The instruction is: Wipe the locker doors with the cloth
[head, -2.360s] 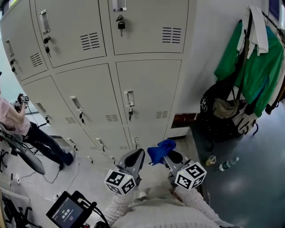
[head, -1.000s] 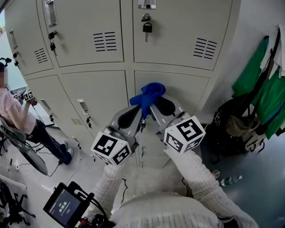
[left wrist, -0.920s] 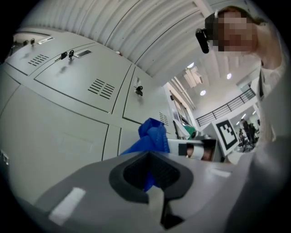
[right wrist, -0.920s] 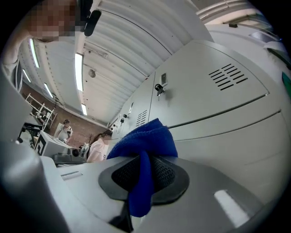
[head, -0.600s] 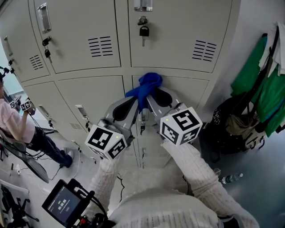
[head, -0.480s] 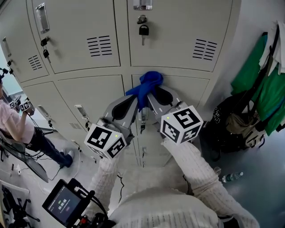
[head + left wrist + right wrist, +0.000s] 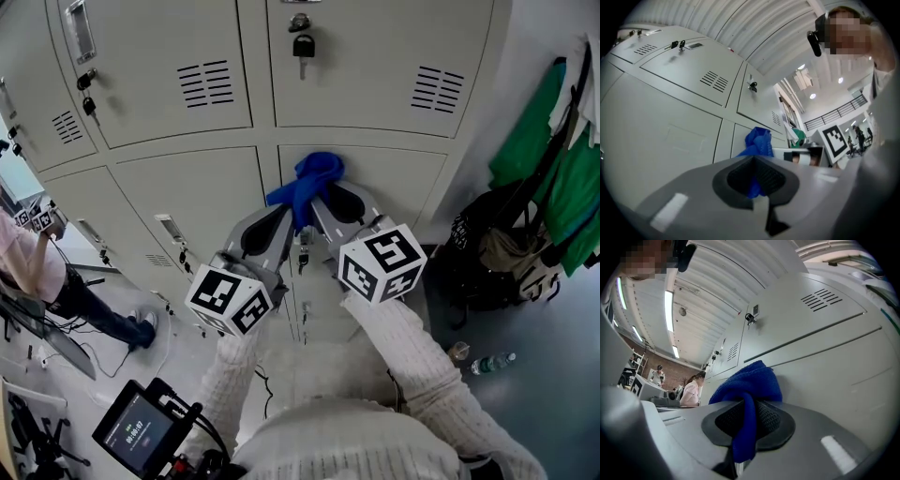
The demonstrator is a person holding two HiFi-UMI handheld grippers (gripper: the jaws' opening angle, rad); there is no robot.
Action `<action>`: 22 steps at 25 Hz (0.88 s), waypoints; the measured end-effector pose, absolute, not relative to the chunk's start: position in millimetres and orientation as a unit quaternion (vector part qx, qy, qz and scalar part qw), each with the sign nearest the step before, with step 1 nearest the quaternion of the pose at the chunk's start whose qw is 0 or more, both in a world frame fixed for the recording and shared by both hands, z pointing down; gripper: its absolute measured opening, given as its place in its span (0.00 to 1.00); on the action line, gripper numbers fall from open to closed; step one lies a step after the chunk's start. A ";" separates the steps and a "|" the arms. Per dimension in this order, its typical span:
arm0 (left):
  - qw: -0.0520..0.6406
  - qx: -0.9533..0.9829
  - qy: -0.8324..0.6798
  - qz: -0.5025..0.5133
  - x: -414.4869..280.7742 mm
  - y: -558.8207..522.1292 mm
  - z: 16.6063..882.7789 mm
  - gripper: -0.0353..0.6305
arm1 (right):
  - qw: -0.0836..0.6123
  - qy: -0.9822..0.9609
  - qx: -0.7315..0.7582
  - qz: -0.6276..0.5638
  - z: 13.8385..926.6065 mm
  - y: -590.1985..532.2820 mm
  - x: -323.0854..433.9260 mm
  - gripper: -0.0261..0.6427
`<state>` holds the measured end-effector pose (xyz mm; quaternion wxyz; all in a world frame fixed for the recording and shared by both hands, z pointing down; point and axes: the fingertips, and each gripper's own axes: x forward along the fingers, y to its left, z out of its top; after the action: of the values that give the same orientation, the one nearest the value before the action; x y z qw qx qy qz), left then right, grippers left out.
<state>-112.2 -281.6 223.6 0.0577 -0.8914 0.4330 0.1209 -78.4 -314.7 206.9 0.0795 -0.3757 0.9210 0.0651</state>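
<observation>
The blue cloth (image 7: 307,182) is bunched against the top edge of a grey locker door (image 7: 398,187), just under the padlocked door (image 7: 375,56). My right gripper (image 7: 325,201) is shut on the cloth (image 7: 749,380), which bulges over its jaws and touches the door. My left gripper (image 7: 281,217) sits close beside it on the left, jaws together, with a blue strip of cloth (image 7: 757,140) pinched between them. Both marker cubes face the head camera.
A padlock (image 7: 301,45) hangs on the upper door and keys (image 7: 87,82) on the door to the left. Green jackets (image 7: 553,122) and a black bag (image 7: 487,253) hang at the right; a bottle (image 7: 489,363) lies on the floor. A person (image 7: 28,253) stands at the left.
Both grippers have risen with the cloth from the low lockers to the door under the padlock. Over the last half second the cloth has stayed on the door, barely shifting.
</observation>
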 end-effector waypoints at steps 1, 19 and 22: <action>0.054 -0.892 0.432 0.118 -111.5 -281.1 227.9 0.06 | 0.076 0.921 -0.378 0.060 212.6 -314.8 -77.8 0.12; -0.079 -0.902 0.420 0.069 -97.5 -277.8 357.8 0.06 | -0.011 0.914 -0.403 -0.039 354.2 -321.0 -62.7 0.12; -0.097 -0.900 0.421 0.060 -92.3 -275.7 378.2 0.06 | -0.023 0.910 -0.409 -0.057 375.6 -321.7 -59.2 0.12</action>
<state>-92.3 -275.7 378.2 -0.0969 -0.9001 0.4206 0.0595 -59.2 -321.7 375.6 -0.0235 -0.4090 0.9104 -0.0573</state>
